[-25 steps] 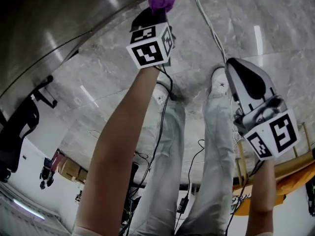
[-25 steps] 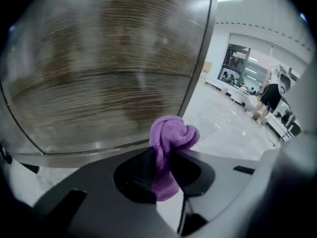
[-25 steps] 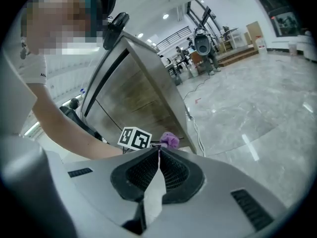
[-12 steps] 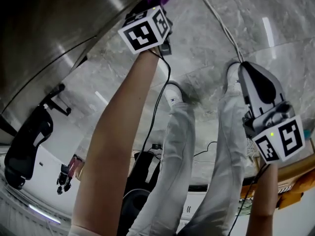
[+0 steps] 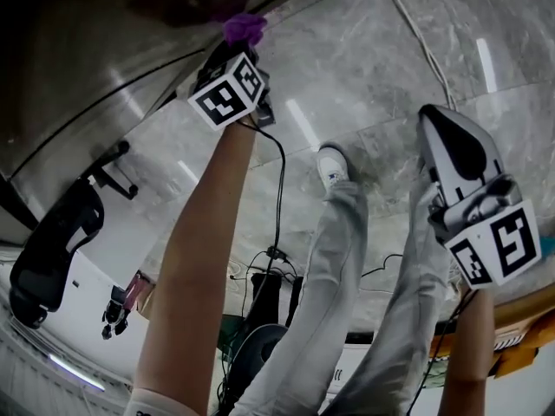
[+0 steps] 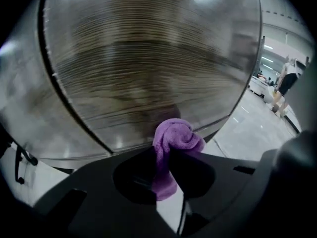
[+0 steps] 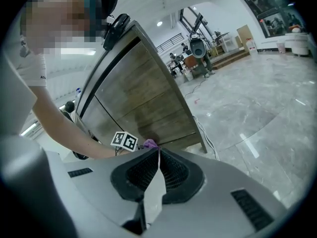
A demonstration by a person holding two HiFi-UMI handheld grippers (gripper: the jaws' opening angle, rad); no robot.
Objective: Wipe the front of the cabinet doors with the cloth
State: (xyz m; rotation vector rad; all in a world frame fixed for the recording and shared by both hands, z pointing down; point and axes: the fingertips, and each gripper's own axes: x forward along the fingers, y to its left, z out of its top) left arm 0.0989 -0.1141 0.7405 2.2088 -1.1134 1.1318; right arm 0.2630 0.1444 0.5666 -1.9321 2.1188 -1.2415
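The wood-grain cabinet door [image 6: 148, 58] fills the left gripper view, with a dark seam [image 6: 74, 108] running down its left side. My left gripper [image 6: 166, 150] is shut on a bunched purple cloth [image 6: 174, 139], and the cloth is pressed against the door's lower part. In the head view the cloth [image 5: 244, 29] touches the cabinet [image 5: 104, 50] just past the left gripper [image 5: 238, 48]. My right gripper [image 5: 438, 128] hangs away from the cabinet over the floor. Its jaws [image 7: 158, 150] are shut with nothing between them. It looks at the cabinet [image 7: 143, 103] and the cloth [image 7: 150, 143].
The person's legs and white shoes [image 5: 334, 167] stand on the grey marble floor between the arms. A white cable [image 5: 416, 33] trails across the floor past the cabinet leg [image 7: 210, 145]. A black office chair [image 5: 52, 241] stands at the left.
The left gripper has slid the cloth leftward along the cabinet front, and it sits lower in the head view. The right gripper has hardly moved.
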